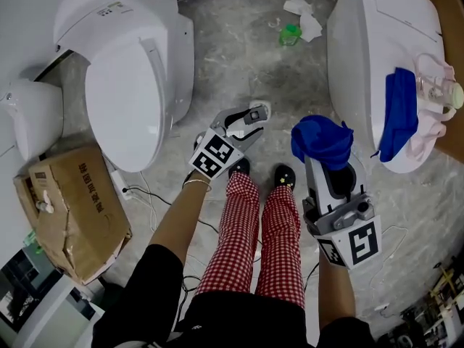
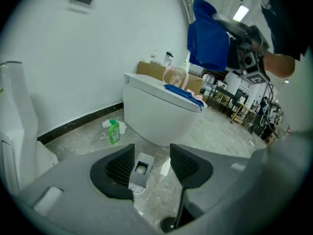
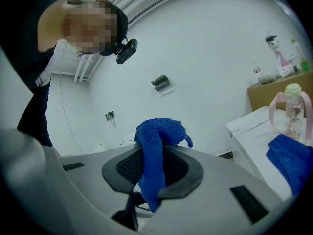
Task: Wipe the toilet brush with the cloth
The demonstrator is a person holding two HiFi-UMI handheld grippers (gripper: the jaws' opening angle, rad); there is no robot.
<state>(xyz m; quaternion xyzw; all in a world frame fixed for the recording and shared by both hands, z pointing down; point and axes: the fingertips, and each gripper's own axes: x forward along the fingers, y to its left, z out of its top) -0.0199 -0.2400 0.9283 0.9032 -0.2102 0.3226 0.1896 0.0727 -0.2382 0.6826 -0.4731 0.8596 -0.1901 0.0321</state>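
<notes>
The toilet brush (image 2: 140, 171) stands on the floor in a grey square holder with a white top. In the left gripper view it shows through the gap between the jaws, further off and touching neither. My left gripper (image 1: 250, 122) (image 2: 151, 163) is open and points down at the floor between the two toilets. In the head view it hides most of the brush. My right gripper (image 1: 326, 158) (image 3: 152, 168) is shut on a blue cloth (image 1: 322, 142) (image 3: 154, 141), which bunches above the jaws and hangs down between them. It is held to the right of the left gripper.
A white toilet (image 1: 134, 78) stands at the left and another (image 1: 377, 56) at the right, with a second blue cloth (image 1: 399, 111) and a pink-handled bottle (image 1: 437, 87) on its lid. A green bottle (image 1: 290, 33) and white tissue (image 1: 304, 13) lie on the floor beyond. A cardboard box (image 1: 72, 209) sits near left.
</notes>
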